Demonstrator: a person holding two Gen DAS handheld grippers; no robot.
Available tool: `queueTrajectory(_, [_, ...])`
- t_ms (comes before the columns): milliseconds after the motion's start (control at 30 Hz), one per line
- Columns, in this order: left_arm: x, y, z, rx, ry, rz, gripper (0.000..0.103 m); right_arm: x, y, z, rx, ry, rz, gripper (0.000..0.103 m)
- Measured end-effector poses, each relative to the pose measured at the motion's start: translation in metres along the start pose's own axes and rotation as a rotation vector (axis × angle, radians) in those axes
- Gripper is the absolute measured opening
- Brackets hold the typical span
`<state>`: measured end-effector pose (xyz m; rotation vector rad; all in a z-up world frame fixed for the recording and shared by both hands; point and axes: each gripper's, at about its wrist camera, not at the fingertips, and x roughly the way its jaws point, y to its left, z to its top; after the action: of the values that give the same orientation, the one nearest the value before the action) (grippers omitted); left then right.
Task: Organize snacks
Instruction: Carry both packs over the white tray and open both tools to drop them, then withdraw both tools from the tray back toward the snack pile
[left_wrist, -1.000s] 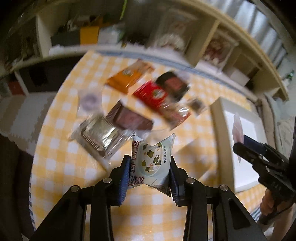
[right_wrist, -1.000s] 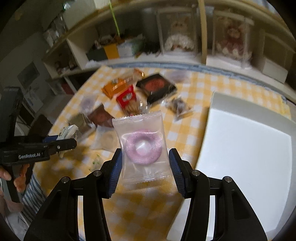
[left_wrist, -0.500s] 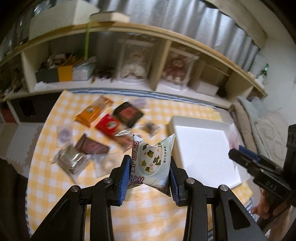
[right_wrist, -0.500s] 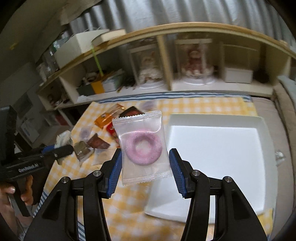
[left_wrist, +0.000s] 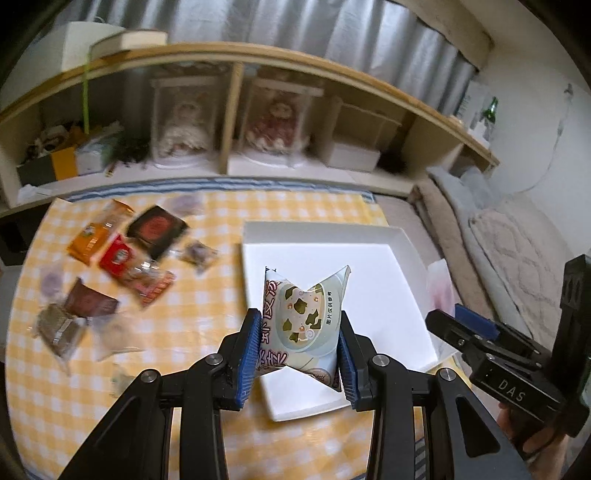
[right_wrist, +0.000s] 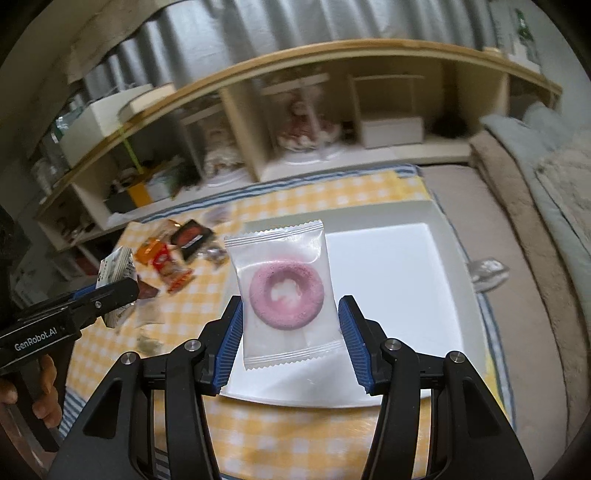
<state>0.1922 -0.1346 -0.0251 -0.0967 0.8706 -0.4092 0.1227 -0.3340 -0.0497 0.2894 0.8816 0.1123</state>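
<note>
My left gripper (left_wrist: 299, 317) is shut on a pale green snack packet (left_wrist: 306, 314) printed with small cartoon figures, and holds it above the near left part of the white square tray (left_wrist: 369, 236). My right gripper (right_wrist: 291, 301) is shut on a clear packet with a pink ring doughnut (right_wrist: 284, 295) over the same tray (right_wrist: 406, 236). In the right wrist view the left gripper (right_wrist: 110, 291) and its packet (right_wrist: 116, 269) show at the left. The left wrist view has the right gripper (left_wrist: 454, 321) at the right edge. Nothing lies in the tray.
Several loose snacks lie on the yellow checked tablecloth (left_wrist: 207, 295) left of the tray: an orange packet (left_wrist: 96, 236), a black one (left_wrist: 155, 229), a red one (left_wrist: 122, 258), a brown one (left_wrist: 90, 302). A wooden shelf (left_wrist: 232, 110) runs behind. Cushions (left_wrist: 517, 258) lie to the right.
Both grippers have swung to the right and risen, from over the pile of snacks to over the white tray. Each still grips its packet.
</note>
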Motion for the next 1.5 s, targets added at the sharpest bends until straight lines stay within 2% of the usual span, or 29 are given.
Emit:
queueTrajectory(200, [0.057,-0.017,0.002,0.006,0.103,0.006,0.038,0.015,-0.023,-0.003,0.047,0.05,-0.033,0.054])
queueTrajectory(333, [0.092,-0.02,0.001,-0.012,0.165,0.013,0.039,0.035,-0.032,-0.005,0.07,0.115,-0.036,0.054])
queueTrajectory(567, [0.14,-0.015,0.01,-0.03,0.208,0.027,0.041,0.068,-0.038,-0.007,0.088,0.206,-0.029,0.057])
queueTrajectory(633, [0.148,-0.013,0.014,-0.027,0.207,0.032,0.047,0.073,-0.038,-0.006,0.089,0.212,-0.035,0.058])
queueTrajectory(700, [0.154,-0.011,0.016,-0.018,0.203,0.042,0.052,0.078,-0.04,-0.003,0.096,0.207,-0.034,0.064])
queueTrajectory(767, [0.161,-0.009,0.019,-0.004,0.209,0.055,0.063,0.08,-0.043,-0.002,0.106,0.2,-0.042,0.076])
queueTrajectory(1000, [0.157,0.0,0.006,0.006,0.23,0.073,0.088,0.077,-0.055,-0.005,0.113,0.215,-0.094,0.094])
queueTrajectory(1067, [0.154,0.001,0.003,0.011,0.234,0.079,0.094,0.074,-0.056,-0.007,0.099,0.217,-0.11,0.103])
queueTrajectory(1133, [0.152,0.002,0.0,0.015,0.238,0.086,0.102,0.071,-0.056,-0.009,0.09,0.22,-0.115,0.103])
queueTrajectory(1500, [0.131,0.005,-0.007,0.016,0.254,0.105,0.103,0.065,-0.045,-0.022,0.008,0.264,-0.147,0.103])
